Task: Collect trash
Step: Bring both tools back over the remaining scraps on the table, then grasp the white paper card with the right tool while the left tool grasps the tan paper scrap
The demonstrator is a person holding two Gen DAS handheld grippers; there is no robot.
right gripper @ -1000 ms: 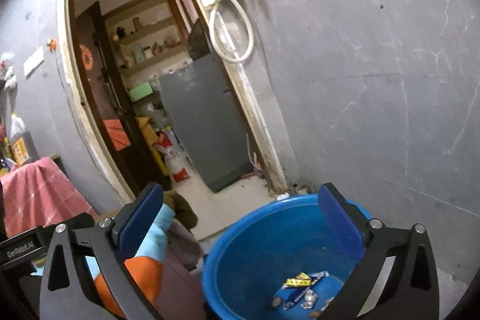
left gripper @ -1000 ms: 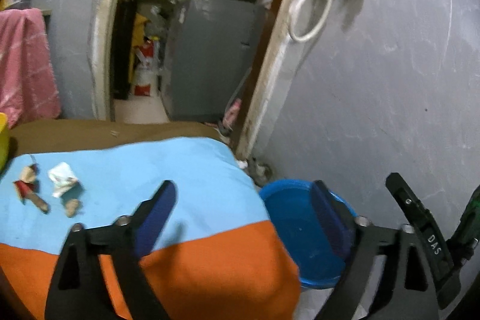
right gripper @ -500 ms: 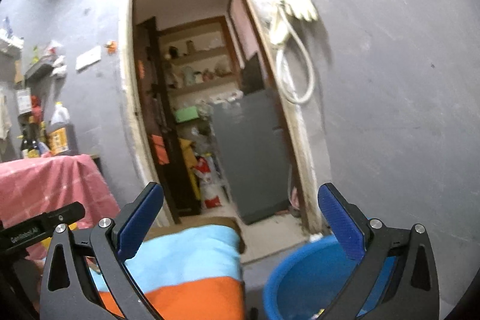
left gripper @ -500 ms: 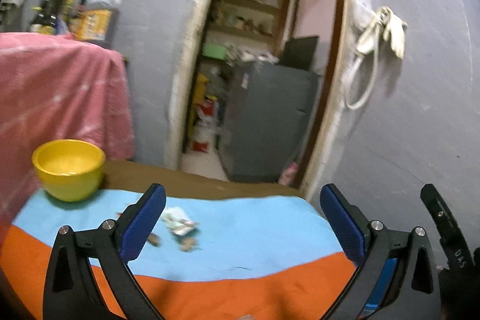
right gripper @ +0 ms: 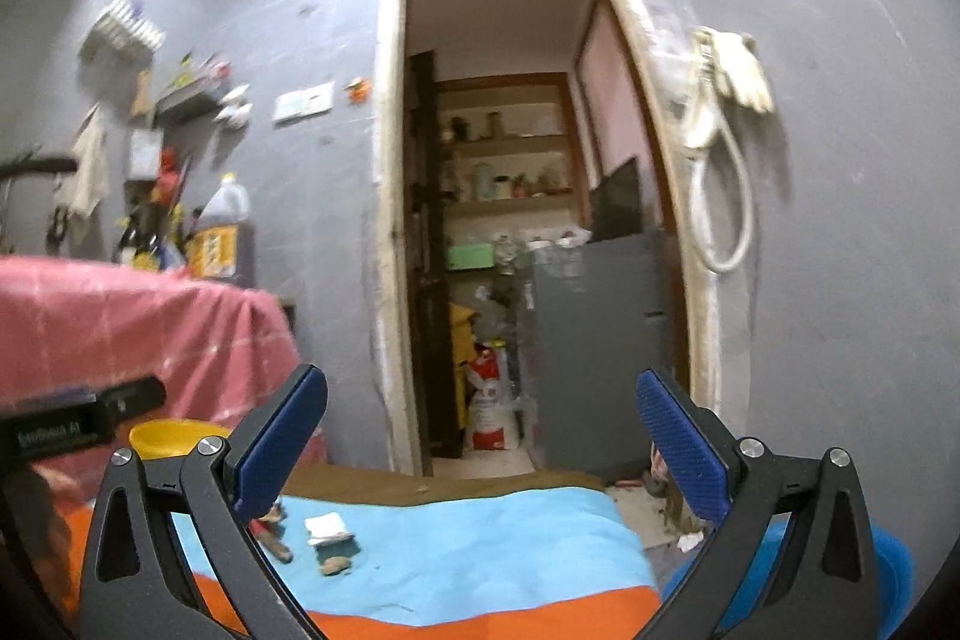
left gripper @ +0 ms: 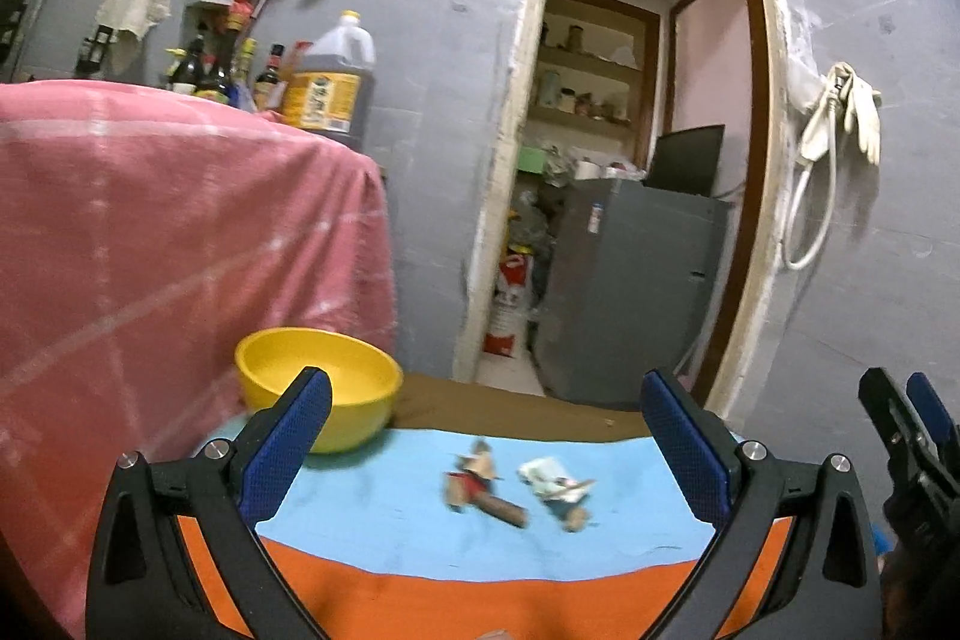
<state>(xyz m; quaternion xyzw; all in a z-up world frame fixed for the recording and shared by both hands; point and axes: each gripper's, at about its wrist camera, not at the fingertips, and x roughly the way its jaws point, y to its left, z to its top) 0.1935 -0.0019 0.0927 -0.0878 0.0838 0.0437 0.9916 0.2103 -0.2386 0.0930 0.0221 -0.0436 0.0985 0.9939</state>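
Trash scraps (left gripper: 516,487) lie at my 12 o'clock, so my left tool (left gripper: 486,436) gapes, released, ready to straddle them.

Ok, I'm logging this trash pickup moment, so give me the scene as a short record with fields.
left hand-held gripper: open, holds nothing, aimed at the table
right hand-held gripper: open, holds nothing
trash left: brown scraps and crumpled white wrapper, side by side on the blue part of the cloth
yellow bowl: upright on the table, left of the trash
blue basin: on the floor right of the table, mostly hidden
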